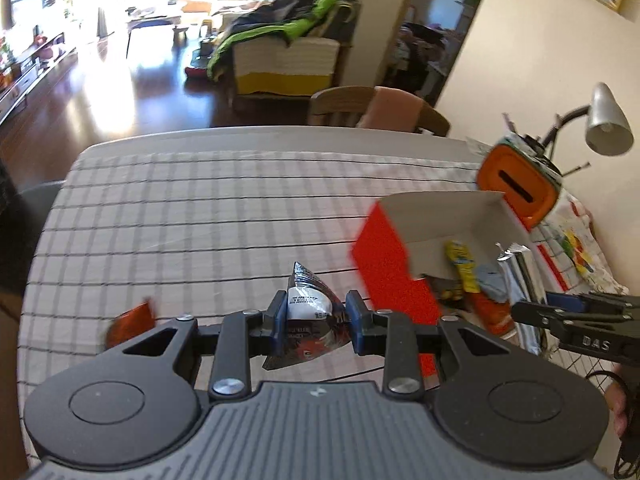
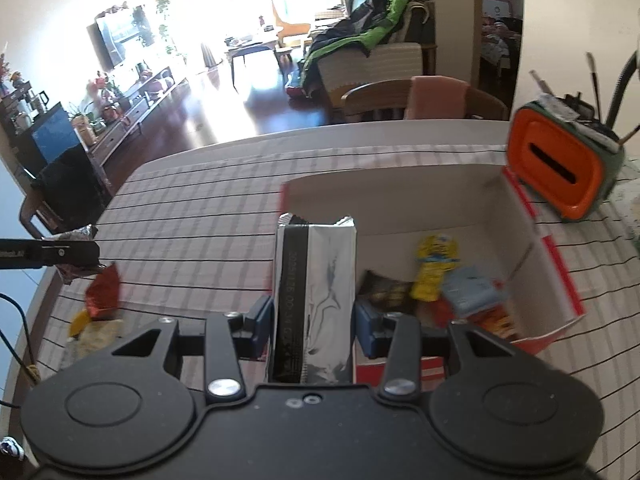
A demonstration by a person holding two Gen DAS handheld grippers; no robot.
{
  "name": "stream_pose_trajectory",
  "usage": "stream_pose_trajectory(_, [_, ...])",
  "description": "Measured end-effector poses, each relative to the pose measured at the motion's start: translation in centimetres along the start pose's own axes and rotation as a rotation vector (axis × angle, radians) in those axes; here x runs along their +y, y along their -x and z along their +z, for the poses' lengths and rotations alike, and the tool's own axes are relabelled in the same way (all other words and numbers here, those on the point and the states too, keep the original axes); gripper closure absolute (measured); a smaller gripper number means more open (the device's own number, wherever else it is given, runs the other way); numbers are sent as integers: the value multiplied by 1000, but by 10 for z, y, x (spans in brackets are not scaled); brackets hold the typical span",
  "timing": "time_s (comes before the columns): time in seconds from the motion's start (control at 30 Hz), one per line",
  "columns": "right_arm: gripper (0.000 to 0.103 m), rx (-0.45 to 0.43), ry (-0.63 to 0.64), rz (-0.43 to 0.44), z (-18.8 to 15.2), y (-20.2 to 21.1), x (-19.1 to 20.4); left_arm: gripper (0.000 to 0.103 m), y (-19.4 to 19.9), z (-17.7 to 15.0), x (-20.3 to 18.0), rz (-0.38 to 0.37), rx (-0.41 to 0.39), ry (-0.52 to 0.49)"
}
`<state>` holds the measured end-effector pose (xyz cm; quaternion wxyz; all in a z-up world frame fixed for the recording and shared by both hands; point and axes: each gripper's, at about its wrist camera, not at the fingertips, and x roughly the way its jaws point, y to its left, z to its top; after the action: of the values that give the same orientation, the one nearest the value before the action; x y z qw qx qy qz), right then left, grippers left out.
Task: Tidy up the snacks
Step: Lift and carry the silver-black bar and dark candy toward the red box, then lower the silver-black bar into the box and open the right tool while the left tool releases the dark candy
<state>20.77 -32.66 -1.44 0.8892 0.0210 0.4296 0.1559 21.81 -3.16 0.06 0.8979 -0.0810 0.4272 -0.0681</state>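
A table covered with a grey checked cloth [image 1: 200, 208] fills both views, with a living room behind it. Near the table's right edge sits an open cardboard box [image 2: 520, 216], red outside and white inside. At the bottom of the box lie a yellow packet [image 2: 434, 268], a pale blue packet [image 2: 470, 290] and some orange and dark wrappers.

The left gripper [image 1: 316, 316] is closed on a small dark snack packet [image 1: 310, 308] with a white patch, its blue pads pressing on both sides. The packet stands upright between the fingers, held above the cloth toward the near edge of the table, just left of the box's red wall.

The right gripper [image 2: 308, 320] is closed on a tall silver foil packet [image 2: 324, 292] with a black stripe down its left side. This packet stands upright at the near left corner of the box.

Near the table's left edge, a red foil packet [image 2: 105, 290] and a yellow and white wrapper [image 2: 94, 328] lie loose on the cloth.

Beyond the box, at the far right corner of the table, stands an orange container [image 2: 560, 164] with a dark slot, pens sticking up behind it. A grey desk lamp [image 1: 608, 120] leans over that corner. A wooden chair [image 2: 376, 100] stands at the far edge.
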Motion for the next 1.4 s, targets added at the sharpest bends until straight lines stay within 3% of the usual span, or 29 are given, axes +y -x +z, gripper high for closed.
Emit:
stream_pose_trajectory(0.4, [61,37,14,-27,16,-17,-91,73,-55,13,-104,-5,60,-75])
stream_pose_trajectory(0.7, [61,71,29,-31,36,-48,-132,73,-114,14,-158,11,166,-132])
stream_pose_trajectory(1.1, [61,220,53,-19,39,-102,-146,73,-176,16,-191,43,302,-198])
stream_pose_trajectory(1.4, [61,255,126,-30,41,-108,-138,73,-203,16,-209,85,407,-250])
